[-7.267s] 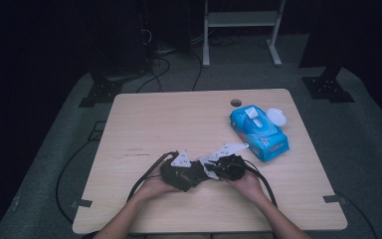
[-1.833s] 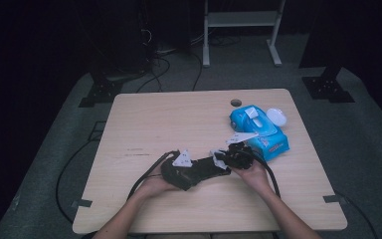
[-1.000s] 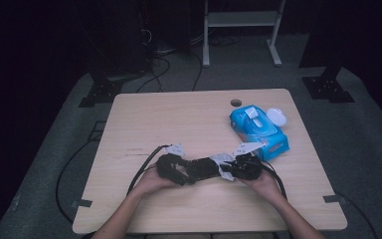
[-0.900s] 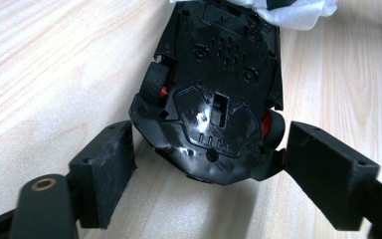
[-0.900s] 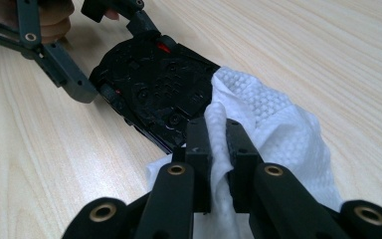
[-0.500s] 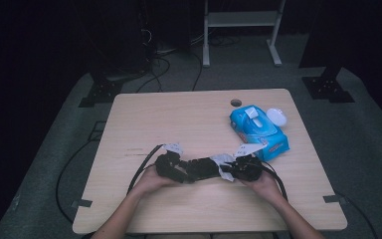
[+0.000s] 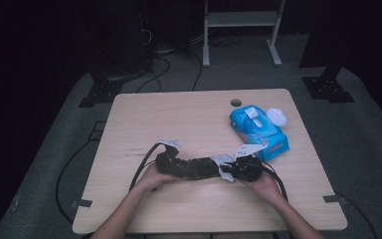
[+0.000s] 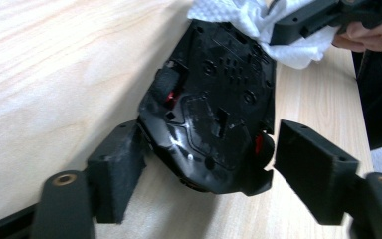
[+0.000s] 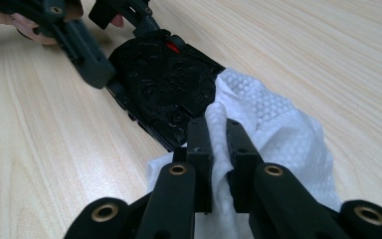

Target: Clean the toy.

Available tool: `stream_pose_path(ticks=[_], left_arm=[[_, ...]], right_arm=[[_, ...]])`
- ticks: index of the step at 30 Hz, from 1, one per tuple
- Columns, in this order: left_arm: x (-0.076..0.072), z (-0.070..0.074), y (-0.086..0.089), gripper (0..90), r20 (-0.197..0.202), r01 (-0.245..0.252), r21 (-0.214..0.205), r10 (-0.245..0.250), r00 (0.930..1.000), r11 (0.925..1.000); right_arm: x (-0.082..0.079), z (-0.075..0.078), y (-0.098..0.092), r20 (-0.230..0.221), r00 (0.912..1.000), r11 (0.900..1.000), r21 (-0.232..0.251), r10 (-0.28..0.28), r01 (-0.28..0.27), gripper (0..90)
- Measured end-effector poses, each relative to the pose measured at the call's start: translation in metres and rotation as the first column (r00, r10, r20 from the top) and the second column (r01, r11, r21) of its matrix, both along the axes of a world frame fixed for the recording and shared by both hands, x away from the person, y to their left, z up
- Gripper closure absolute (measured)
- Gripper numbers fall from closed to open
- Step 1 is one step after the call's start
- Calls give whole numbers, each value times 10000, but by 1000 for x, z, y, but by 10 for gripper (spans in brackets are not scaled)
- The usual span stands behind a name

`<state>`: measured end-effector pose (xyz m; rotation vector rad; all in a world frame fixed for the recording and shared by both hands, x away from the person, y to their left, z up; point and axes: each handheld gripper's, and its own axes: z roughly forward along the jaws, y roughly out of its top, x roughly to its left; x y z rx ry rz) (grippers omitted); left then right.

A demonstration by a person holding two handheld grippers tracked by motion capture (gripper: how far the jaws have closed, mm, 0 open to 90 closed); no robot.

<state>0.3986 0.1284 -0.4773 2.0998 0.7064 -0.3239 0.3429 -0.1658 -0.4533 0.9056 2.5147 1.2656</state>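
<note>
My right gripper [image 9: 218, 144], pinching the white dimpled wipe [image 9: 278, 134], has come back against the upturned black plastic toy car [image 8: 214, 119]; left gripper [image 8: 204, 169] loosely brackets it. Wiping probably resumes.

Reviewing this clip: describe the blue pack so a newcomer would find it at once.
Start at the wooden table and go to its far right corner, beside the round cable hole. The blue wipes pack lies there, its white lid flipped open: the only bright-coloured thing.
</note>
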Motion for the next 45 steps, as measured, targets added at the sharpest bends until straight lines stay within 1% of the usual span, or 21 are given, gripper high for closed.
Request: stream_pose_path(ticks=[3,4,7,10,14,15,17,19,21,24,25,27,29,31,33,34,36,38,40,43,45], left_arm=[[-1,1,-2,290,27,-246,104,245,9997,9996],[0,1,-2,295,-16,-273,72,274,9996,9996],[2,-1,-1,292,-490,-362,-201,352,9982,9991],[5,-2,1,294,-802,-386,-398,353,9962,9985],[5,-2,1,310,-887,-487,-367,453,9950,9981],[4,-1,0,310,-885,-535,-322,505,9948,9980],[2,1,-2,311,-540,-479,-51,475,9974,9988],[0,1,-2,314,-254,-450,111,453,9987,9989],[-1,2,-2,355,81,-639,324,637,9979,9974],[-2,1,0,410,299,-648,267,640,9975,9975],[-2,1,0,425,313,-677,253,669,9973,9974],[0,0,0,418,118,-676,134,675,9977,9976],[2,0,-2,357,-84,-739,4,739,9972,9973],[4,0,-5,325,-96,-731,7,731,9973,9973],[6,0,-8,288,-219,-856,-54,854,9961,9963],[7,0,-9,285,-219,-867,-77,865,9960,9962],[8,-1,-12,295,-179,-1060,-93,1058,9942,9943],[7,0,-14,360,98,-1081,73,1081,9941,9941],[6,0,-16,367,35,-1122,118,1122,9937,9936],[7,0,-13,385,2,-1114,-15,1114,9938,9938],[6,-1,-11,397,-9,-1103,-93,1103,9939,9939]], right_arm=[[-1,0,0,-12,10000,10000,54,32,-32,833],[-1,0,0,4,10000,10000,38,49,-49,833],[-1,0,-1,24,10000,10000,17,38,-38,833],[0,-1,-2,37,10000,10000,59,51,-51,833],[-1,-1,-2,98,9999,9999,30,124,-125,833],[-1,-1,-2,132,9998,9999,28,128,-128,833],[-2,-1,-2,133,9998,9999,47,165,-166,833],[-3,-1,-1,172,9996,9998,13,210,-210,832],[-4,-1,-1,149,9996,9997,45,227,-227,832],[-5,0,-2,144,9997,9998,-11,215,-215,833],[-4,0,-3,91,9998,9998,-6,201,-201,832],[-3,0,-5,22,9998,9998,44,208,-208,832],[-2,0,-5,-16,9998,9998,44,189,-189,832],[-2,0,-5,-5,9997,9997,51,240,-240,833],[-1,0,-6,0,9996,9996,79,272,-272,833],[-2,0,-6,2,9995,9995,50,318,-318,833],[-2,0,-6,14,9993,9992,55,384,-384,832],[-2,0,-6,28,9991,9991,67,414,-415,833],[-2,0,-6,16,9991,9991,82,422,-422,832],[-1,1,-6,-40,9990,9990,34,445,-445,831],[-1,1,-8,32,9994,9994,40,337,-337,830]])
